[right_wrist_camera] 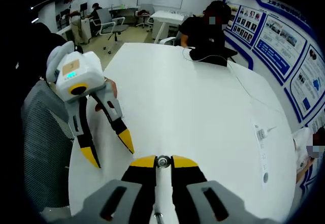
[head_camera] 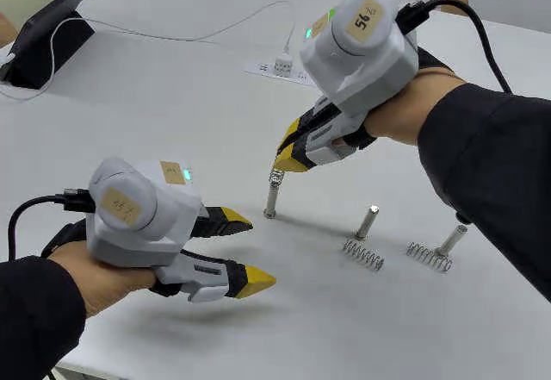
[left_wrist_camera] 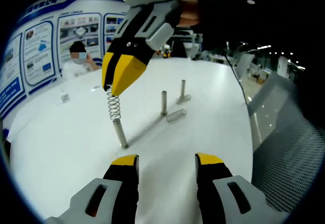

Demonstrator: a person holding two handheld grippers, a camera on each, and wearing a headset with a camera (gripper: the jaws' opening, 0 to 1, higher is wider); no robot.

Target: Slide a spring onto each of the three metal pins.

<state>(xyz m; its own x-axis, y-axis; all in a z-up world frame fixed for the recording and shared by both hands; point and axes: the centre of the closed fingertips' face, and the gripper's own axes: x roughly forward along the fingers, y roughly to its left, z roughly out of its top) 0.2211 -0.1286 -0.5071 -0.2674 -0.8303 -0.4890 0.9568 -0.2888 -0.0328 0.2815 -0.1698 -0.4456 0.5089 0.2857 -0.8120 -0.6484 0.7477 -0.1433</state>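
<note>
grey-white, yellow-tipped left gripper: nearest you, at 7 o'clock in the head view. Its jaws stand apart and hold nothing, and they aim toward the near pin.

matching right gripper: at 12 o'clock, pointing down. Its jaws are pinched together on the top coils of a thin silver coil spring.

held spring: hangs below the yellow tips. Its lower end meets the top of the upright silver metal near pin. You cannot tell from here whether the first coils are over the pin.

other pins: the middle pin and the far pin stand bare at 3 to 4 o'clock of the near pin. One loose spring lies on the white tabletop just beside the middle pin's base. The other loose spring lies beside the far pin's base.

risk, snagging: the spring hangs at a slant in the left gripper view. If you push down off the pin's axis, a coil is likely to catch the pin's rim and buckle.

risk, early release: if you let go before several coils are over the pin, the spring will probably tip off and roll.

risk, tipping: I cannot tell how the pin is seated. Side load from your right gripper could topple it.

risk, collision: your idle left gripper sits near the pin's base. Reaching in to steady it could crowd the right jaws.
</note>
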